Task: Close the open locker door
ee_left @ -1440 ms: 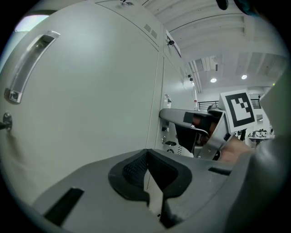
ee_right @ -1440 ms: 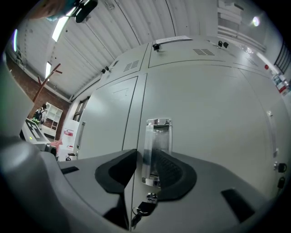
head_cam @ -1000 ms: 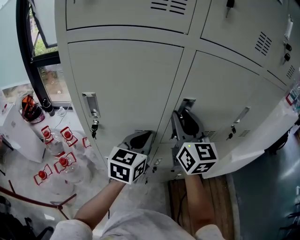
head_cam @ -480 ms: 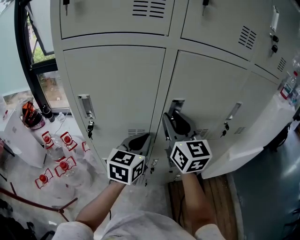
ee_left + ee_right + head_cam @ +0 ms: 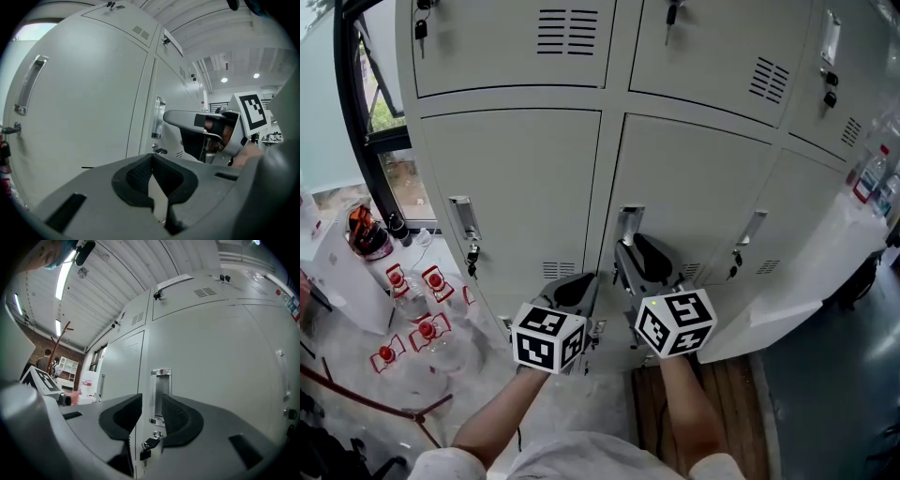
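Observation:
Grey lockers fill the head view. The lower middle door (image 5: 698, 202) has a chrome handle (image 5: 629, 225) at its left edge and looks level with the doors beside it. My right gripper (image 5: 636, 247) points at that handle. In the right gripper view its jaws (image 5: 151, 409) stand open, and the handle (image 5: 161, 392) and a black-headed key (image 5: 146, 446) in the lock show in the gap just ahead. My left gripper (image 5: 580, 280) is shut on nothing, low in front of the lower left door (image 5: 520, 183). In the left gripper view its pads (image 5: 140, 174) meet, and the right gripper (image 5: 202, 127) shows beyond.
A white panel (image 5: 825, 272) juts out at the lower right of the lockers. Bottles with red caps (image 5: 417, 314) and a white box (image 5: 342, 272) stand on the floor at the left under a window (image 5: 375, 103). A wooden board (image 5: 727, 394) lies underfoot.
The head view has pulled back, so more of the upper lockers shows. Both grippers sit lower and further left in the picture. The right gripper stays by the handle.

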Demonstrator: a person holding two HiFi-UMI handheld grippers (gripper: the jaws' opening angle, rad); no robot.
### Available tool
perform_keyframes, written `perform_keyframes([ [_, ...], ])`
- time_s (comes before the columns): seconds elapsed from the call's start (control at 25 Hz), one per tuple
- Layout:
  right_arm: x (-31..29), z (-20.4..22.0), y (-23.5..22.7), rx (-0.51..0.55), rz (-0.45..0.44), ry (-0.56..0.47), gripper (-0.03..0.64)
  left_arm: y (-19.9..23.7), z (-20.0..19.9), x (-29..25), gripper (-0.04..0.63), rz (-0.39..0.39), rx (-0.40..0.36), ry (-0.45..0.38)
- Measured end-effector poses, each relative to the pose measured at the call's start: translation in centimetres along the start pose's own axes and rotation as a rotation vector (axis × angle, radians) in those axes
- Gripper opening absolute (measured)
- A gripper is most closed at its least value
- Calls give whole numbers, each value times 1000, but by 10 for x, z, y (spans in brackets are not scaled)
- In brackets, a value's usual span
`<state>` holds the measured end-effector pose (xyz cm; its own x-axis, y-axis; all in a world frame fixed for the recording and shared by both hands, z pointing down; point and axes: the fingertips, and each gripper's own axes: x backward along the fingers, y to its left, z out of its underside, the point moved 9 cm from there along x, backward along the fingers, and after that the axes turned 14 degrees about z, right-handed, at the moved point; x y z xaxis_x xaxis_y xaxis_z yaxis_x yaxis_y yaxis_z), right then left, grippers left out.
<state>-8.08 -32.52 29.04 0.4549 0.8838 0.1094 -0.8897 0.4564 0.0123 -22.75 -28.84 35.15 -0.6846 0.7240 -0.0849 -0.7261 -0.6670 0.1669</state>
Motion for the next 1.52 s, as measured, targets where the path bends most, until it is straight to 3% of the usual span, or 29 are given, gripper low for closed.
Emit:
perform_keyframes([
  [0.48, 52, 7, -38, 16, -22, 54, 106, -51, 4, -21, 6, -64, 17, 5],
  [0.88, 94, 16, -71, 17, -42, 89, 23, -96, 8, -51, 6, -114, -9, 0],
  [1.52, 124, 28, -102, -38, -45, 107, 5, -125, 8, -78, 6, -110, -48, 34],
])
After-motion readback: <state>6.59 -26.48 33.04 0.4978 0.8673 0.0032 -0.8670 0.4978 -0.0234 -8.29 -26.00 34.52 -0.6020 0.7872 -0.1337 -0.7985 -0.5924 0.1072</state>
